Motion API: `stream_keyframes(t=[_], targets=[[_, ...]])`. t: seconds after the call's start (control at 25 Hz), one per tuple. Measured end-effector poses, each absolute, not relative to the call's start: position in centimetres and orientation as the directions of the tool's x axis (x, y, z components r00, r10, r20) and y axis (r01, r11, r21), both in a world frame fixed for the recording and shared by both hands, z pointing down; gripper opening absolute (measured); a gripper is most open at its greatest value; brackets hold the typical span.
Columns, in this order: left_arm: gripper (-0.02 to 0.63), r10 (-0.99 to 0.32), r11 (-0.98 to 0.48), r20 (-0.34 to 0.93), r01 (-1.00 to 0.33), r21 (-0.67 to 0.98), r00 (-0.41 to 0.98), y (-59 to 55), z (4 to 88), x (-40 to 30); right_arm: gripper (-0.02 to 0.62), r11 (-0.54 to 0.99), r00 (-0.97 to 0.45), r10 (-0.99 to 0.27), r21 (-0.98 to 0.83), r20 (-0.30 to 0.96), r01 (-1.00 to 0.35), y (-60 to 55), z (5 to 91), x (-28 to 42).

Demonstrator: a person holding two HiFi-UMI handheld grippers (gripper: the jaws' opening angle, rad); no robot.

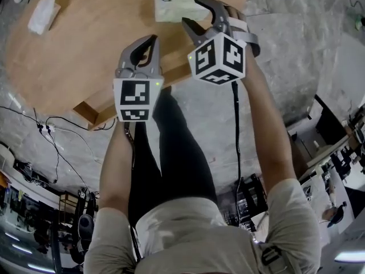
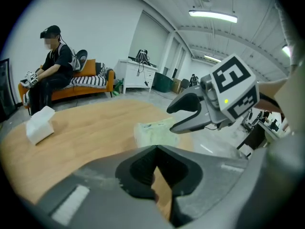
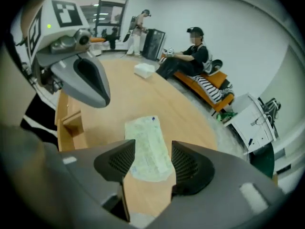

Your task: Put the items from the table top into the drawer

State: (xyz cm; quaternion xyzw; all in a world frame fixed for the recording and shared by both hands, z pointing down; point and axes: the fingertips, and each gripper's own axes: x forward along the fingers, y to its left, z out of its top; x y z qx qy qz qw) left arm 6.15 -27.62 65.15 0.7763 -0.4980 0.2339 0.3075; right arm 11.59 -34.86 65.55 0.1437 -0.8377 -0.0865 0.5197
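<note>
Head view: a person stands at a round wooden tabletop (image 1: 85,44), the right gripper (image 1: 191,11) poised with jaws apart over a pale green, flat, film-wrapped packet (image 1: 170,5) near the table's edge. The left gripper (image 1: 149,41) hangs just beside it, jaws together. Left gripper view: its jaws meet in a closed V with nothing between them, and a white tissue pack (image 2: 40,125) lies well apart across the tabletop. Right gripper view: the packet lies flat between the wide-open jaws, untouched. It looks light, soft and probably slippery; a pinch across its narrow width, near mid-length, seems the surest hold.
</note>
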Motion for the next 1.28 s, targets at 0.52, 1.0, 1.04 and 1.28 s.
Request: stream_keyframes(t=[0.52,1.0,1.04,1.28], targets=[[0.02,-0.634,-0.228,0.676,-0.926,0.301,0.376,-24.1,65.6,4.6,0.017,0.955,-0.259,-0.202,0.248,0.944,0.16,-35.7,70.6,10.3],[0.02,-0.685,-0.092,0.67,-0.947,0.309,0.285,-20.1,64.7,-1.3,0.008,0.943,-0.366,-0.174,0.261,0.914,0.205,-30.3,66.9,1.8],[0.02,-0.69,-0.079,0.67,-0.949,0.306,0.274,-19.7,64.6,-2.0,0.008,0.942,-0.373,-0.167,0.259,0.913,0.212,-29.7,66.7,1.0],[0.02,-0.705,-0.022,0.672,-0.955,0.296,0.225,-16.3,64.2,-4.9,0.008,0.931,-0.396,-0.129,0.248,0.909,0.268,-25.6,66.3,-2.6]])
